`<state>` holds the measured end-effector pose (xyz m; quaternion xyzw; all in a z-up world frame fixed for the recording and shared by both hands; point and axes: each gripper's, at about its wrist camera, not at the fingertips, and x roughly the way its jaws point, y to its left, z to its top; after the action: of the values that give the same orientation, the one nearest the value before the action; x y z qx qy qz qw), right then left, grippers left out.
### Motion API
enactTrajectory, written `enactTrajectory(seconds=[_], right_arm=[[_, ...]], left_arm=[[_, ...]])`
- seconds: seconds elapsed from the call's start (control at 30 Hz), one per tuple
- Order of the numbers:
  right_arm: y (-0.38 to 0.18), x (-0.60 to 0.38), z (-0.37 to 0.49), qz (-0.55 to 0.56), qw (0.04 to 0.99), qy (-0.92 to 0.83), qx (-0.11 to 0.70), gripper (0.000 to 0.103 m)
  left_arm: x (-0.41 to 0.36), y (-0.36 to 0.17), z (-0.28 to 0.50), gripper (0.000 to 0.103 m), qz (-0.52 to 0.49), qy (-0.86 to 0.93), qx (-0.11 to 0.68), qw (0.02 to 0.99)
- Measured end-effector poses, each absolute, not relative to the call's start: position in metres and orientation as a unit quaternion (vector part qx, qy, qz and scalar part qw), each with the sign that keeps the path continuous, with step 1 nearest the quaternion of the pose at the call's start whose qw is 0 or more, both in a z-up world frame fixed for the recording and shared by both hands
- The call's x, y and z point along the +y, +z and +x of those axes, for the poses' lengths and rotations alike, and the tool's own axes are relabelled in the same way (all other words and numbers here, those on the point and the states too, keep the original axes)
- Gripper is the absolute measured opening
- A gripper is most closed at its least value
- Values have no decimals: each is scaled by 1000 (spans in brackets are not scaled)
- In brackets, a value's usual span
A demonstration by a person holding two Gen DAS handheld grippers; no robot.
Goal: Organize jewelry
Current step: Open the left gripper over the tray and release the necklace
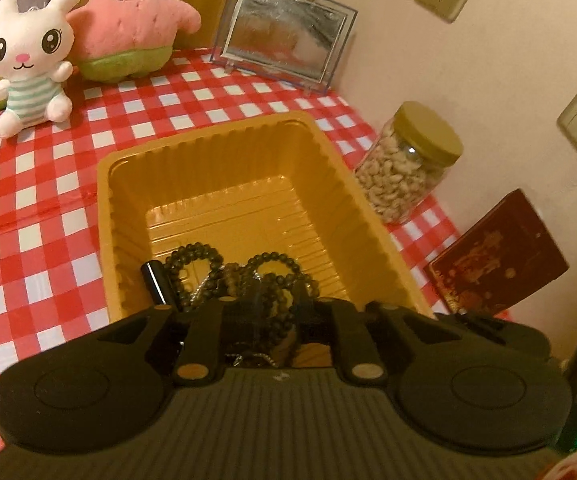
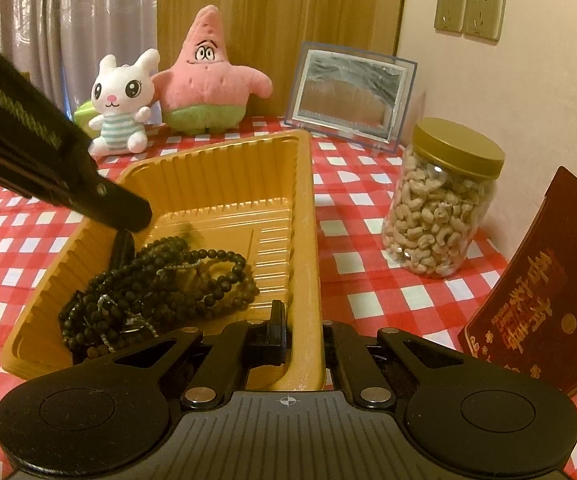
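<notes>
Dropping beads into the tray looks like the step in hand, and the left wrist view shows it close up. The left claw points down over the near end of the tray, above a heap of dark beads. One black finger shows beside the strands; the other is lost among them. I cannot tell whether the pads press on any strand. To do this well, the claw should open fully and lift straight up, so no loop snags and drags out over the rim.

From the right wrist view, the right claw is closed on the tray's near side wall, one finger inside and the other outside, which I judge steadies the tray on the checked table. The left claw comes in from the upper left, tip just above the beads, which lie tangled in the tray's near left corner. Holding that wall firm while the left lifts away would keep the light tray from sliding. A jar stands well clear at the right.
</notes>
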<state>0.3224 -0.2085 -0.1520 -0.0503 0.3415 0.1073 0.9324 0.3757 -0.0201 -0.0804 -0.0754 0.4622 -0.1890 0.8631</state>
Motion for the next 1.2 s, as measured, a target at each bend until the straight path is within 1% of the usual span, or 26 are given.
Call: enactTrajectory(seconds=[0.1,0.17,0.33,1.0,1.2], right_arm=[[-152,-208,323,-50,932,108,342,4],[-152,-208,322,-51,932,108,341,4],[-152,-208,324,-51,932,110,341,4],[-168,-175,363,-67,922,179,336,4],[-175,-171,376,-50,914,191,354,4]], left_arm=[[-18,-84,376,19,-78,-183,466,862],[-17,-83,374,26,-74,-177,462,866],[-11,-75,367,36,-62,-151,441,883],[46,-75,337,38,-94,-16,422,902],[52,-77,333,41,-97,9,421,902]])
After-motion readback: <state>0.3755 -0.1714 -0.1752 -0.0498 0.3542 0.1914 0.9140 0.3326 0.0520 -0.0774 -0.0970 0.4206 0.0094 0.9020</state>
